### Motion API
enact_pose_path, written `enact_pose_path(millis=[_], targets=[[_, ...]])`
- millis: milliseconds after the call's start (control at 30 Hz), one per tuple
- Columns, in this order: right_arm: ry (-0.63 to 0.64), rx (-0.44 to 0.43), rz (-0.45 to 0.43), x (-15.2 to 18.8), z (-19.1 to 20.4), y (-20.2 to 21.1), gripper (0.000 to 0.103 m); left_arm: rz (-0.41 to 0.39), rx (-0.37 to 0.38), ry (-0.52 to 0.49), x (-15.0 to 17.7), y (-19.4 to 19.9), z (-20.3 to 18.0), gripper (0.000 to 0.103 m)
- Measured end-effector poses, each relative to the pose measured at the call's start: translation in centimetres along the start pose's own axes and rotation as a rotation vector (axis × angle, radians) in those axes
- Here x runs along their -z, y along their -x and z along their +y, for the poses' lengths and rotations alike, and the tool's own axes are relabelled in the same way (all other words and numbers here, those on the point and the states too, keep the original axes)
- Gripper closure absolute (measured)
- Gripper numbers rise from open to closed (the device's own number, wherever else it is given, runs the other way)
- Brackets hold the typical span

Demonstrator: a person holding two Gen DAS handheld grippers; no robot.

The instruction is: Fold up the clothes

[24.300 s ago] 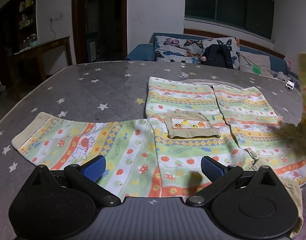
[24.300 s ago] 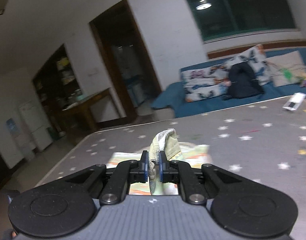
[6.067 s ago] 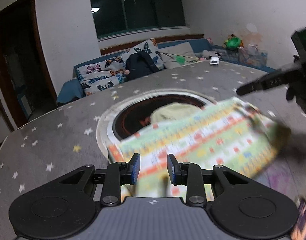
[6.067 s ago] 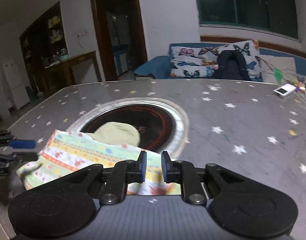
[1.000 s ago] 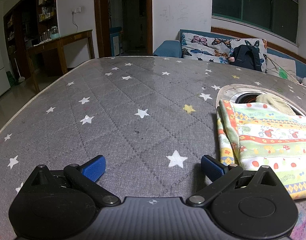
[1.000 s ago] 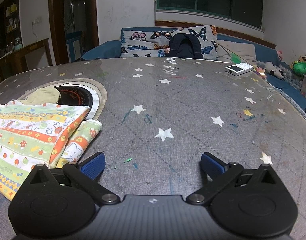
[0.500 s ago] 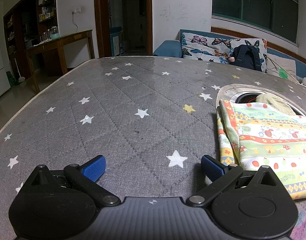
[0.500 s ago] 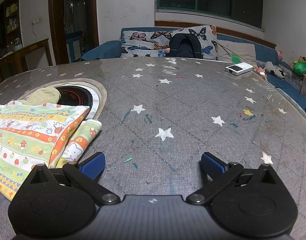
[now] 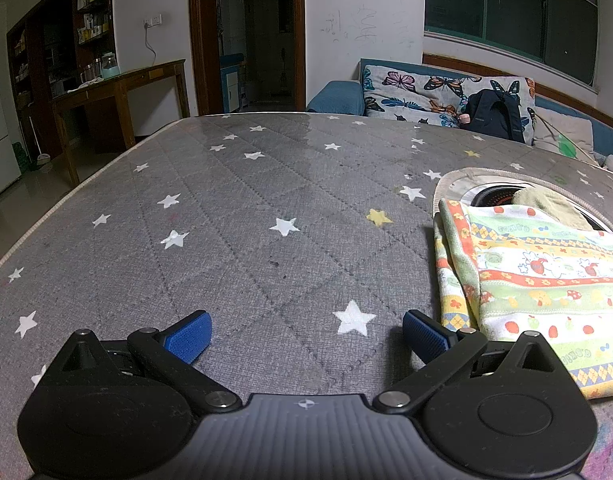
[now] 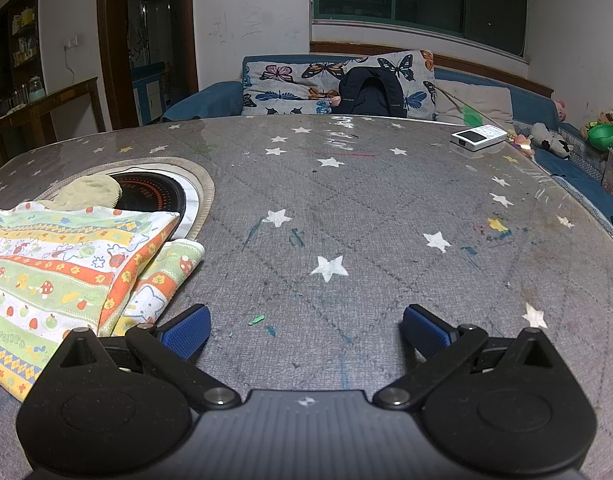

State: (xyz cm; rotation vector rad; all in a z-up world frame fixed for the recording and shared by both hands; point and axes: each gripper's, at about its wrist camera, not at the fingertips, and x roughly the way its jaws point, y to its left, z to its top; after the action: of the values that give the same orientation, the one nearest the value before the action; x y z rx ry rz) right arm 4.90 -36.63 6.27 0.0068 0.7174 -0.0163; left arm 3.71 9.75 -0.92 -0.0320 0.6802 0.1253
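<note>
A folded child's garment [image 9: 538, 276] with colourful stripes lies on the grey star-patterned table [image 9: 266, 208], at the right of the left wrist view. It also shows at the left of the right wrist view [image 10: 62, 264]. A yellowish cloth piece [image 10: 90, 192] pokes out behind it over a round burner [image 10: 154, 194]. My left gripper [image 9: 306, 334] is open and empty, low over the table just left of the garment. My right gripper [image 10: 306, 330] is open and empty, just right of the garment.
A white device [image 10: 480, 136] lies at the table's far right edge. A sofa with butterfly cushions [image 10: 330, 84] and a dark backpack [image 10: 372, 94] stands behind the table. A wooden side table [image 9: 118, 96] stands at the far left.
Over the last second nothing has visibly moved. Since six seconds ago both grippers have let go of the garment, which now lies folded on the table.
</note>
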Motion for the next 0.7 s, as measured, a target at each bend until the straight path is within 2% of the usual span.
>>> enact_pose_path(millis=[700], targets=[[0.0, -0.001, 0.0, 0.01, -0.01, 0.02, 0.0, 0.0, 0.0, 0.0, -0.03, -0.04, -0.17, 0.0]])
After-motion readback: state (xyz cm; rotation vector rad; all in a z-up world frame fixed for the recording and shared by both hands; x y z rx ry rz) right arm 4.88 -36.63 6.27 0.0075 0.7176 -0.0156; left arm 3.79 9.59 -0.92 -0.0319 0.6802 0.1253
